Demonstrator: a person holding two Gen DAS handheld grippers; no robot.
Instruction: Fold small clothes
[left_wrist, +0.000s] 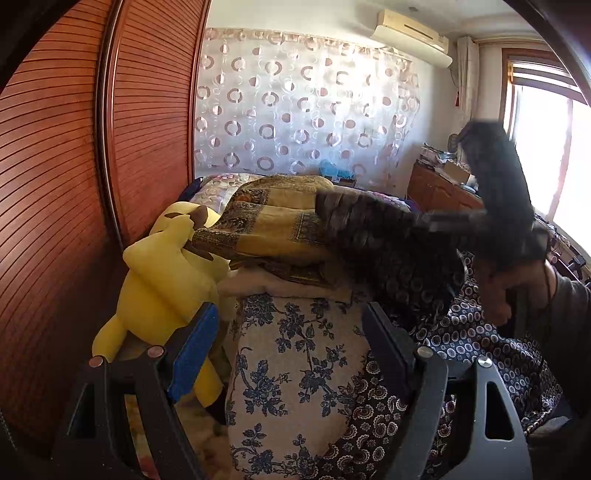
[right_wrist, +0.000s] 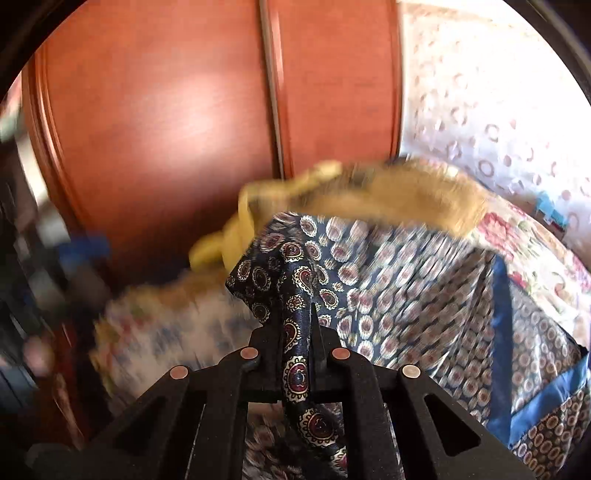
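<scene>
A slatted wooden wardrobe fills the left, a yellow plush toy leaning at its foot beside a bed piled with a blue-flowered pillow and a yellow quilt; a circle-print curtain hangs behind. The left gripper gapes wide, empty. The right gripper pinches the dark paisley garment, bunched into a strip running lengthwise along its fingers.

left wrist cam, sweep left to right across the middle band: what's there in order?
wooden louvred wardrobe door → yellow plush toy → folded yellow patterned blanket → dark paisley garment held up by the right gripper → person's hand → bright window
</scene>
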